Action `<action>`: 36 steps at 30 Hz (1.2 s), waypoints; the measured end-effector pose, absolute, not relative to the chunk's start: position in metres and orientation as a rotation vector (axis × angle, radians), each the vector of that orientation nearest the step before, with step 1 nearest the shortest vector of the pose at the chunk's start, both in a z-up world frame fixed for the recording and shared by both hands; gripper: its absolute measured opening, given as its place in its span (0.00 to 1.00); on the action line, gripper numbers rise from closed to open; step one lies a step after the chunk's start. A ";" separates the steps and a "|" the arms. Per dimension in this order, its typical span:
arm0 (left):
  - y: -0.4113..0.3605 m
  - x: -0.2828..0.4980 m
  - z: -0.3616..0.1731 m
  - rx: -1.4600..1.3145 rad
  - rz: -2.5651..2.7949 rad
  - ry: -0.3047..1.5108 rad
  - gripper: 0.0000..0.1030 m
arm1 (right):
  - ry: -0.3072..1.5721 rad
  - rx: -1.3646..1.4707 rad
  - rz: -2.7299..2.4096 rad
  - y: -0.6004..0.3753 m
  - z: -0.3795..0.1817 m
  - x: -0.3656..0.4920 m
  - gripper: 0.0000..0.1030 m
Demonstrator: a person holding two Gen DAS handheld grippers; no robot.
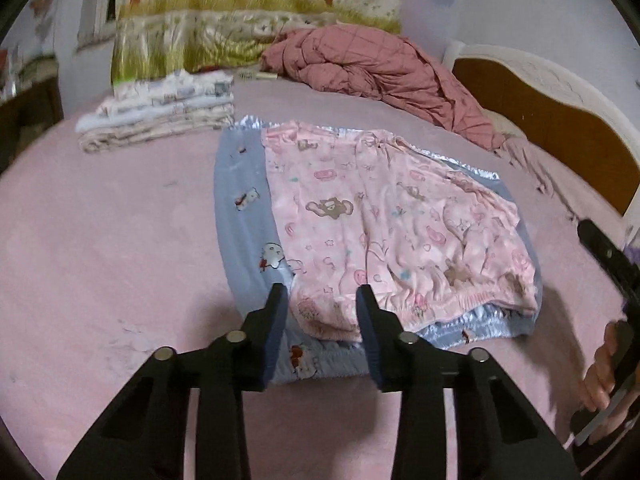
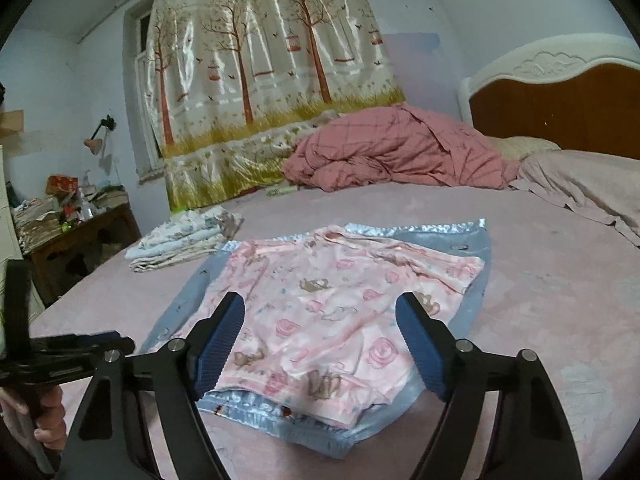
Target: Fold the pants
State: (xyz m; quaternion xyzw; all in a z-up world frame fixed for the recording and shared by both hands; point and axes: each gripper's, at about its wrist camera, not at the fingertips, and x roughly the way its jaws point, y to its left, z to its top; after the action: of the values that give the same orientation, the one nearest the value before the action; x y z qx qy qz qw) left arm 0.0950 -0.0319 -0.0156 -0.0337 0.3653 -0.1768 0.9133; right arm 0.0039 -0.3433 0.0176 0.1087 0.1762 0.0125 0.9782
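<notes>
Reaching toward the near edge of the pink pants [image 1: 384, 224], the left hand-held gripper [image 1: 322, 316] is spread, pinching nothing. The right hand-held gripper [image 2: 320, 340] is spread too. The pants lie flat mid-frame on a blue cloth [image 1: 240, 200] on the bed [image 1: 100, 240]; folding looks barely begun. Folded clothes [image 1: 160, 120] sit upper left.

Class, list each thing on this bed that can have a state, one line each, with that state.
pink pants: folded, lying atop the blue pants
blue pants: flat, underneath
stack of clothes: folded, piled
red quilt: crumpled
left gripper: open, over pink hem
right gripper: open, above pants
</notes>
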 end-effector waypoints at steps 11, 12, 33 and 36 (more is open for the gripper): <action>-0.025 0.126 -0.043 -0.163 -0.398 0.881 0.32 | 0.510 0.386 0.043 -0.373 -0.001 0.023 0.58; -0.025 0.127 -0.045 -0.163 -0.405 0.884 0.32 | 0.543 0.413 0.055 -0.376 -0.005 0.026 0.53; -0.032 0.119 -0.032 -0.104 -0.330 0.788 0.09 | 0.845 0.556 0.060 -0.367 -0.071 0.059 0.37; -0.032 0.119 -0.033 -0.104 -0.327 0.788 0.09 | 0.841 0.548 0.052 -0.364 -0.070 0.059 0.35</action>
State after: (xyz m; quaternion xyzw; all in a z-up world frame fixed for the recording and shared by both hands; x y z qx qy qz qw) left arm 0.1191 -0.0324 -0.0327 -0.0506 0.3821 -0.1586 0.9090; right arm 0.0590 -0.3644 -0.0703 0.2625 0.4028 0.0250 0.8765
